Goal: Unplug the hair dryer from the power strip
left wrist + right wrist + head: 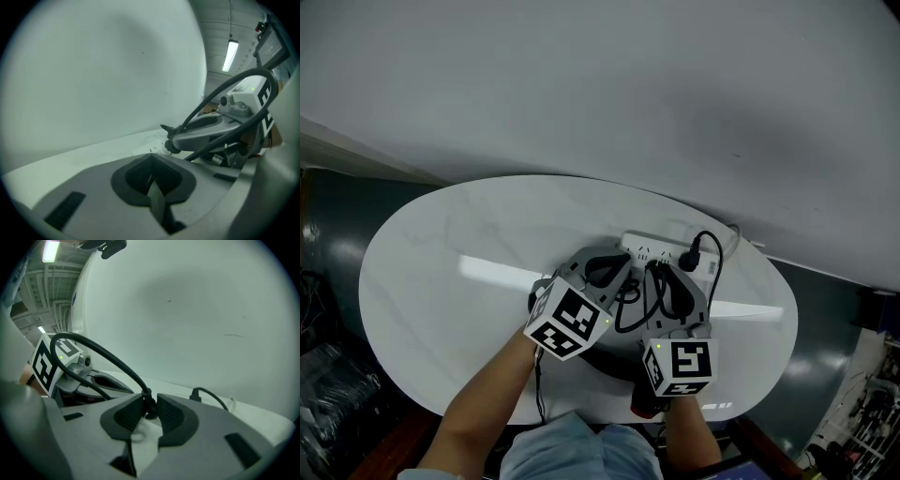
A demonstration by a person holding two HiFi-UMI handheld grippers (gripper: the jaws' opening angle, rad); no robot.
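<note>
A white power strip [643, 248] lies on the white oval table [441, 281] near its far edge. My right gripper [667, 278] is shut on a small black plug [149, 408] standing in the strip. The plug's black cord [101, 352] arches up and back towards me. A second black plug [689, 255] sits further right in the strip, seen in the right gripper view too as a plug [196, 395]. My left gripper [607, 271] rests at the strip's left end, jaws shut with nothing seen between the pads. The left gripper view shows the right gripper [206, 129] on its plug [171, 143].
Black cords [630, 309] loop on the table between the two grippers. A dark and red object [639, 401] sits at the table's near edge under my right hand, mostly hidden. A plain white wall [600, 84] runs behind the table.
</note>
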